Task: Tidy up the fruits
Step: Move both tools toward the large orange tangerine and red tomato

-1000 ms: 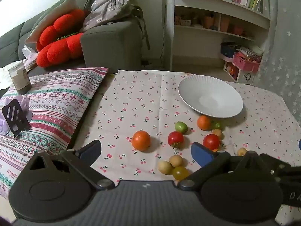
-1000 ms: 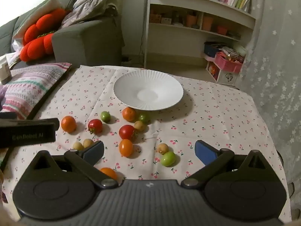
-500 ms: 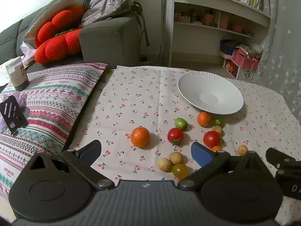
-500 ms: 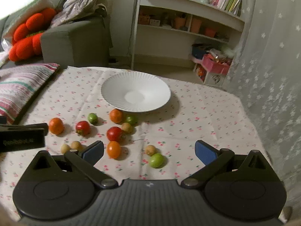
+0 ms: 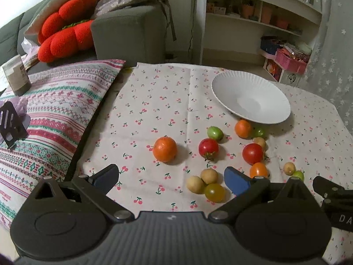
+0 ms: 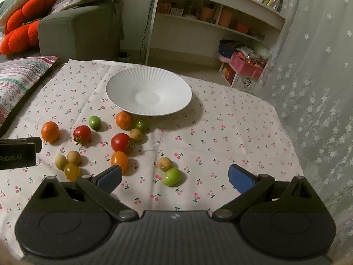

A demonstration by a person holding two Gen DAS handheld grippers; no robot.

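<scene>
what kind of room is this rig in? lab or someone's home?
Most likely a home living room: a grey sofa with red cushions, a white bookshelf with books and pots, and a lace curtain beside the table's cherry-print tablecloth.

A home living room: grey sofa (image 5: 128, 35) with red cushion (image 5: 64, 37), white bookshelf (image 6: 220, 11), lace curtain (image 6: 320, 77), cherry-print cloth (image 6: 220, 137) over the worktop

Small round red, orange, green and tan fruits (image 6: 120, 142) scattered loose before empty white ribbed plate (image 6: 167, 81).
</scene>
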